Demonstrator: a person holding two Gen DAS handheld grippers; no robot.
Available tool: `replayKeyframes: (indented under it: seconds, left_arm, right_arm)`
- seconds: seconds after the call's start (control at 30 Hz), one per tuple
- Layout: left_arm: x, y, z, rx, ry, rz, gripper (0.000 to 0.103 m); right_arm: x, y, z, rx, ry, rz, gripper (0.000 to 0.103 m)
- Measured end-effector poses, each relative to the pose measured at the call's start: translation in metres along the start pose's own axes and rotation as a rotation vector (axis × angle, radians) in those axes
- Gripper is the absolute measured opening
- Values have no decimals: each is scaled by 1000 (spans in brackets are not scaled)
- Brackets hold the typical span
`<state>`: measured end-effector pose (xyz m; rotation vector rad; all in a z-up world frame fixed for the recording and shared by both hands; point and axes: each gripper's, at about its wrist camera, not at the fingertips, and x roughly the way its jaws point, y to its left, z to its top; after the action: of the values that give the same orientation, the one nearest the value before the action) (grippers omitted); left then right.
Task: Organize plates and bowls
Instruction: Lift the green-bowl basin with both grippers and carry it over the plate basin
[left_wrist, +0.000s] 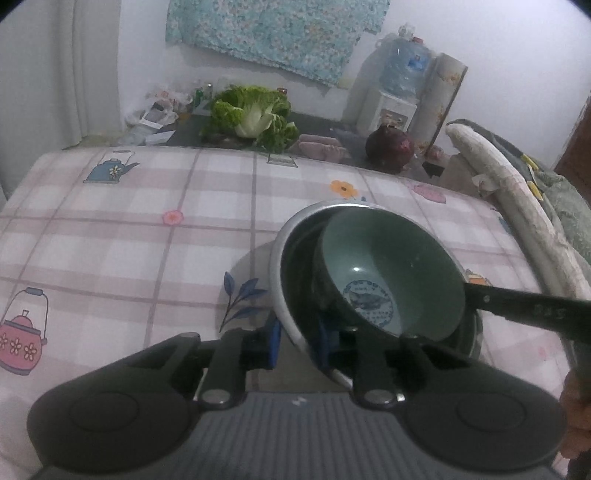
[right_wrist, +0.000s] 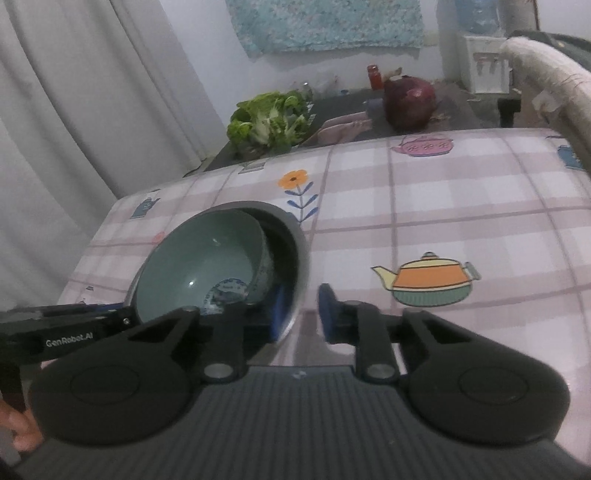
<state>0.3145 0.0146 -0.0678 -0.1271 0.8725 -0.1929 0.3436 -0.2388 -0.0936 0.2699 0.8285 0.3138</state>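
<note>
We see the left gripper (left_wrist: 299, 345) with its fingers (left_wrist: 273, 343) drawn in on the near wall of the large bowl (left_wrist: 286, 258): one blue pad sits outside the pale wall and the other inside, against the dark interior. The rim passes straight between them, and the lower part of the wall is hidden behind the black finger arms.

Just beyond the fingers, the green bowl (left_wrist: 388, 266) lies tilted inside the large bowl, leaning towards the right-hand finger. A blue print marks its bottom, too blurred for us to read. Its underside is hidden.

From the right wrist view, the right gripper (right_wrist: 303, 312) straddles the opposite side of the same large bowl, with one pad inside and the other outside the grey rim. The fingers are closed on that wall, though motion blur smears the outer pad, so we cannot make out its contact clearly. To the left of these fingers, the tip of the left gripper meets the bowls, but the green bowl covers the exact spot.

Both bowls rest on the desk (left_wrist: 147, 240), which is covered by a checked cloth with teapot prints. Far ahead of the fingers lie leafy greens (left_wrist: 255, 110). A hand is cut off at the edge of each view.
</note>
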Motion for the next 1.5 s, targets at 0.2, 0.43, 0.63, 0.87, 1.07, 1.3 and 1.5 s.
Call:
replayKeyframes:
  seconds: [0.2,0.43,0.63,0.87,1.07,1.3,1.5]
  left_arm:
    - [-7,2,-4,-8,19,-20,20]
    - [-15,-2,-14,13,32,-22,20]
    - [-8,-3,-14,23,26,-5,20]
    - [-3,-6,-12,28,7,21,19]
    - [-4,-4,-11,4,4,14,19]
    - [-8,-6,-10,7,-4,12,18]
    - [-12,-8,-9,10,-14,13,18]
  right_arm:
    - [-7,3,-5,0,14,12,12]
    - [-21,0,-18,15,33,42,13]
    - [-11,-5,-17,59,45,59,13]
    - [1,-7,-18,83,31,67,12]
    - [0,-4,-18,67,26,61,13]
    - [-3,-4,-16,70,20,56,13]
    - [-7,-3,-17,67,12,53,13]
